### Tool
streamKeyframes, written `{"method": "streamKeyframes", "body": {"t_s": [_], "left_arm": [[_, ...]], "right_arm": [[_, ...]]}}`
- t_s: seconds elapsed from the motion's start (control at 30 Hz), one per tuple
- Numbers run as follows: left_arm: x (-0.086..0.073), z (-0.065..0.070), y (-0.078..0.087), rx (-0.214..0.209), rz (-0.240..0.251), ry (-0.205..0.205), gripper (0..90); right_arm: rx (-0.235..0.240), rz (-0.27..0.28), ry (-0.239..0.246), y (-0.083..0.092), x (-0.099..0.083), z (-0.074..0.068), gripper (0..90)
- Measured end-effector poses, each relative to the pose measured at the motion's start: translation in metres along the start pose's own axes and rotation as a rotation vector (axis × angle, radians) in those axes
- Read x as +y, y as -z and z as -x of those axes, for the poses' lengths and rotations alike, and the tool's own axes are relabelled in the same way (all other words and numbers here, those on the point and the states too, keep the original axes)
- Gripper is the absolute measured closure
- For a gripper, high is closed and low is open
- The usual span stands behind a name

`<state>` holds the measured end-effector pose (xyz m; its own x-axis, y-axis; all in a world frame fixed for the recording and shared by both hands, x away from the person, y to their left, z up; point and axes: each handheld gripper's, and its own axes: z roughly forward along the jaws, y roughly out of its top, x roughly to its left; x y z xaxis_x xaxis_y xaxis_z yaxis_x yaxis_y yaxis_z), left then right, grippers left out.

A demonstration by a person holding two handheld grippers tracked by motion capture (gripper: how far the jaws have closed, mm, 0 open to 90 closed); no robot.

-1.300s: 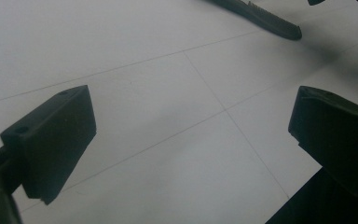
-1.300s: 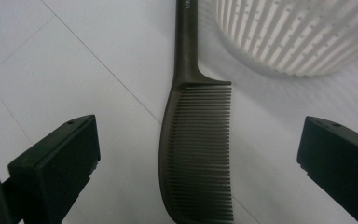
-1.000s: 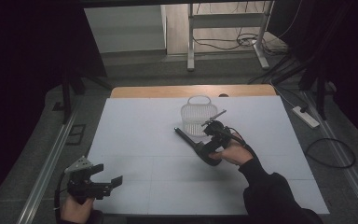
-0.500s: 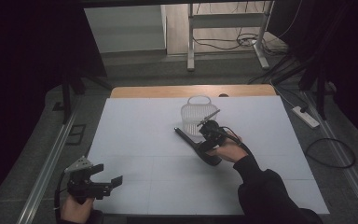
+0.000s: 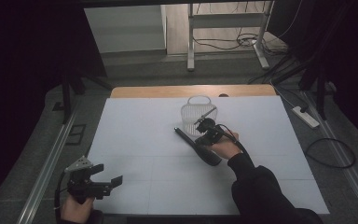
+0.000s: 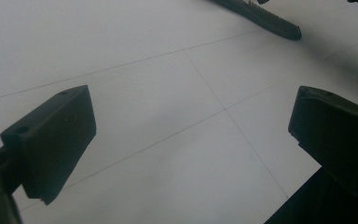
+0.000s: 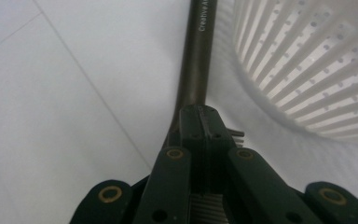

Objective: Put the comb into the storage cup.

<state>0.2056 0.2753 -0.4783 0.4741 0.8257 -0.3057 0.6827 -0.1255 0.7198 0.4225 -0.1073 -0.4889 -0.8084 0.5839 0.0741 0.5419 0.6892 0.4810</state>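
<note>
Your right gripper [image 5: 208,132] has edged down and its fingers have just closed on the comb [image 7: 196,60] — lift it toward the basket [image 5: 198,114]; left gripper [image 5: 103,179] fingers wide

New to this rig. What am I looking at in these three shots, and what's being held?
No robot here: a person holds a hand-held gripper in each hand. The high view looks down on a white table; the other two cameras ride on the grippers and look along their black jaws.

On the table stand a white slotted basket and, beside it, a dark hairbrush lying flat.

The right hand-held gripper has just been closing; its jaws are shut over the hairbrush where handle meets bristles. The left hand-held gripper is open, holding nothing, near the table's front left corner.
</note>
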Motion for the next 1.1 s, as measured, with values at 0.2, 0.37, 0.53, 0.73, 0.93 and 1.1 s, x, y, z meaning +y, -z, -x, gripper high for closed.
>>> {"method": "streamKeyframes", "body": {"t_s": [0.2,0.37,0.53,0.73,0.93,1.1], "left_arm": [[0.0,0.0,0.0,-0.002,-0.001,0.002,1.3],[0.0,-0.001,-0.001,-0.002,-0.003,0.002,1.3],[0.001,-0.001,-0.001,-0.003,-0.004,0.001,1.4],[0.001,-0.001,-0.001,-0.004,-0.005,0.0,1.6],[0.001,-0.001,-0.001,-0.005,-0.005,0.0,1.6],[0.001,-0.001,-0.001,-0.006,-0.006,0.0,1.6]], "right_arm": [[-0.02,0.029,-0.015,-0.006,0.006,0.006,89.6],[-0.035,0.026,-0.015,-0.014,0.011,0.006,89.5],[-0.054,0.025,-0.012,-0.022,0.016,0.005,89.5],[-0.073,0.026,-0.022,-0.031,0.02,0.006,89.5],[-0.06,0.022,-0.028,-0.038,0.021,0.002,89.6],[-0.042,0.019,-0.021,-0.038,0.021,-0.004,89.5]]}}
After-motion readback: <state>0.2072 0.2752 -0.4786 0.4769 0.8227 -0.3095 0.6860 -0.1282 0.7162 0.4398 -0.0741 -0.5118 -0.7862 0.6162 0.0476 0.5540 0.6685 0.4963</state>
